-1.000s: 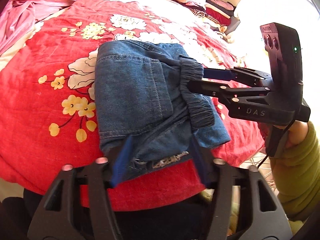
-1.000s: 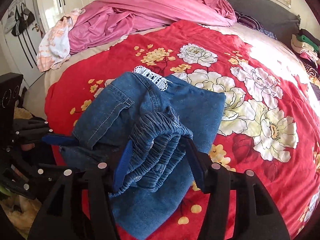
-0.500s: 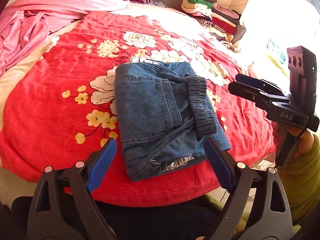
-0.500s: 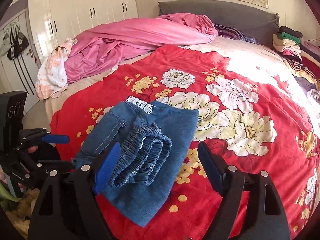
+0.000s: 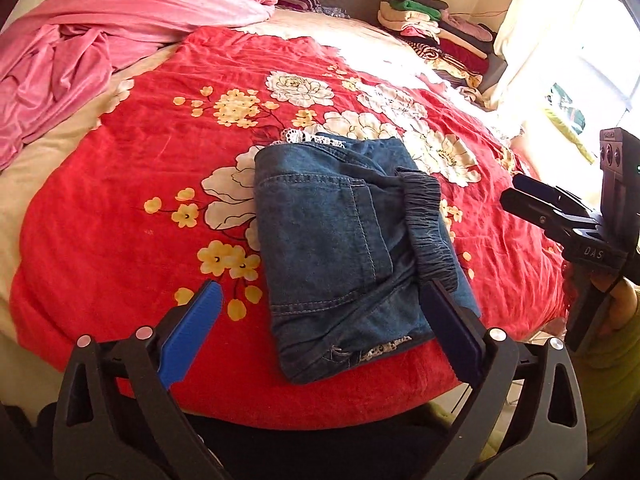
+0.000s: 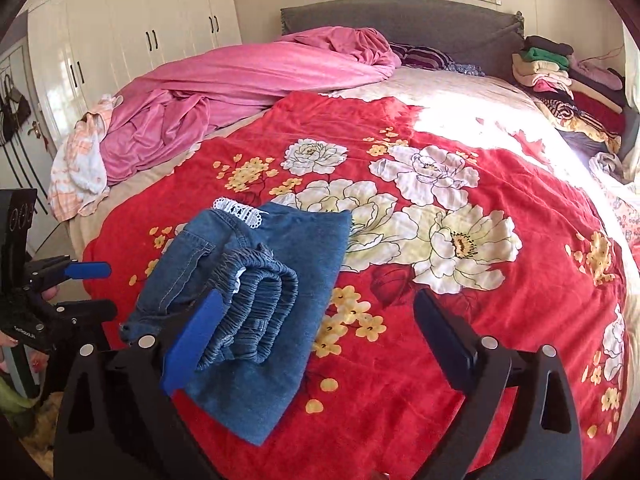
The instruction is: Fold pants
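The blue denim pants (image 5: 340,240) lie folded into a compact bundle on the red flowered blanket (image 5: 120,216), near the bed's front edge. Their gathered elastic waistband (image 5: 430,232) is on top at the right. They also show in the right wrist view (image 6: 272,292). My left gripper (image 5: 320,320) is open and empty, held back just short of the bundle's near edge. My right gripper (image 6: 316,332) is open and empty, pulled back from the waistband side. In the left wrist view it (image 5: 536,196) hangs off the bed's right edge.
A pink duvet (image 6: 248,80) is heaped at the back left. A stack of folded clothes (image 6: 568,80) sits at the back right by the grey headboard (image 6: 400,20). White wardrobes (image 6: 140,40) stand at the left. The other hand's gripper (image 6: 72,288) is at the bed's left edge.
Both grippers let go of the pants, opened wide and drew back from the bundle. The folded pants now lie on the blanket on their own.
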{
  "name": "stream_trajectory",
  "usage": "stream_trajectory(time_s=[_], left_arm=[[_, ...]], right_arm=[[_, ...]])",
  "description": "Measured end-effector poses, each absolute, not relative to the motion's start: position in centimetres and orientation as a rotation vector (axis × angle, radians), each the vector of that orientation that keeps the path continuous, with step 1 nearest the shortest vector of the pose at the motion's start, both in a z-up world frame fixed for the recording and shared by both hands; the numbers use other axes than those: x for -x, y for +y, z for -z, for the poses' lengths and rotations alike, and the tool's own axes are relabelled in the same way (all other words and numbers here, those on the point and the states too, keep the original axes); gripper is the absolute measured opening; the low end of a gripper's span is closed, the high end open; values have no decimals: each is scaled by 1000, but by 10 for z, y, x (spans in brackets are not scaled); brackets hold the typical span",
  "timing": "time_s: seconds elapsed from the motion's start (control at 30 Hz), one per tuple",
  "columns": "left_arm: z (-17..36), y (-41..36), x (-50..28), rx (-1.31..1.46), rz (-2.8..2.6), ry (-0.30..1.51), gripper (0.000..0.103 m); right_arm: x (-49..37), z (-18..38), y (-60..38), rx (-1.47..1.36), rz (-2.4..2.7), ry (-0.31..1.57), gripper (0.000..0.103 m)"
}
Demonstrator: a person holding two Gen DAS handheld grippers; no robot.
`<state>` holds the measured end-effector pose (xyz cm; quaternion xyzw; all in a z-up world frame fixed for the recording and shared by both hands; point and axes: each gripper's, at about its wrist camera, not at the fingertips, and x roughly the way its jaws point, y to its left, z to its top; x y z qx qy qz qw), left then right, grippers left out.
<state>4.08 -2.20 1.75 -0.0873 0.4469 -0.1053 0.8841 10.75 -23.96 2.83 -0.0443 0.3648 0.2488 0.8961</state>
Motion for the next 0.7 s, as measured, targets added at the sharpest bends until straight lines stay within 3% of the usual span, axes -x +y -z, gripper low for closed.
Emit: stream_trajectory(time_s=[0.7], left_arm=[[26, -19, -93, 178, 173, 1015, 93]], right_arm=[[-134, 29, -229, -89, -591, 961, 96]])
